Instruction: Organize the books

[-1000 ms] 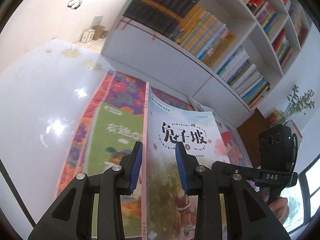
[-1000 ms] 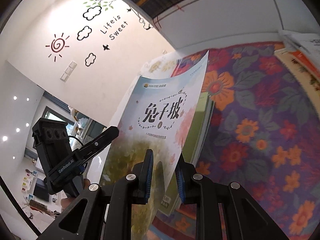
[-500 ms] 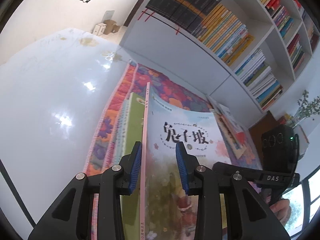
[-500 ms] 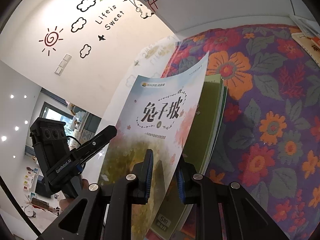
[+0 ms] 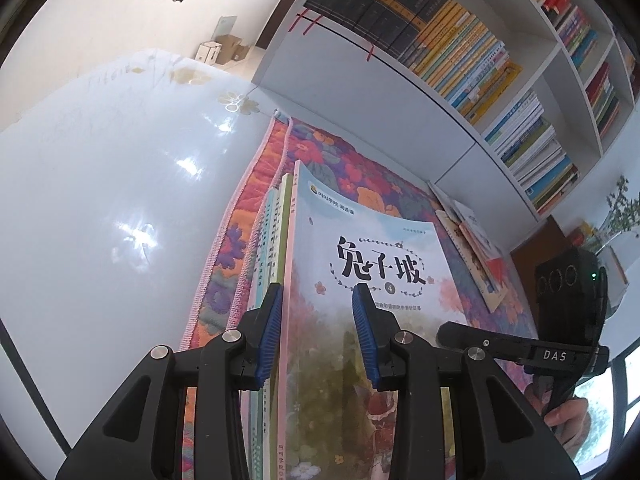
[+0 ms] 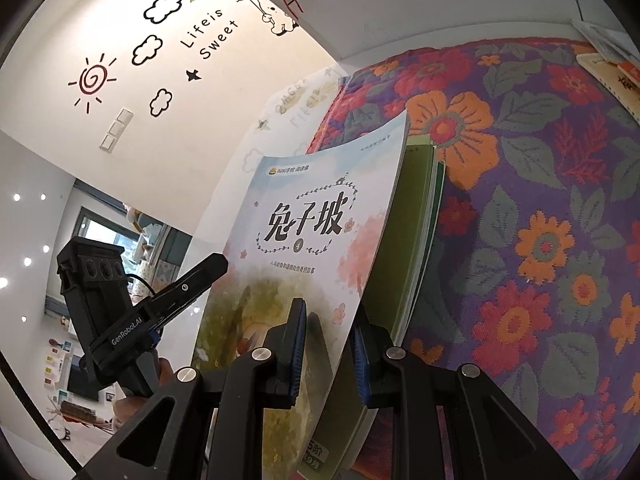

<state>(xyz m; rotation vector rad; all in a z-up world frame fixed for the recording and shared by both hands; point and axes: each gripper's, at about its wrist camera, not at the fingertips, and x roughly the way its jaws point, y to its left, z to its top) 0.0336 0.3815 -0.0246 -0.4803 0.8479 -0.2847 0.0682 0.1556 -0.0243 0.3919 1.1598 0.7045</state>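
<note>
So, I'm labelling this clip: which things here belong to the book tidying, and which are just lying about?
Part of the job:
- pastel book, between both hand-held grippers, left and right
- green books under it
- loose books near the bookcase

Just lying about:
- floral mat
- cardboard boxes
- plant
- wall stickers

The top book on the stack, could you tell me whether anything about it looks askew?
Yes: the top book bows, its far corner lifted off the green book beneath, with both its side edges between gripper pads.
</note>
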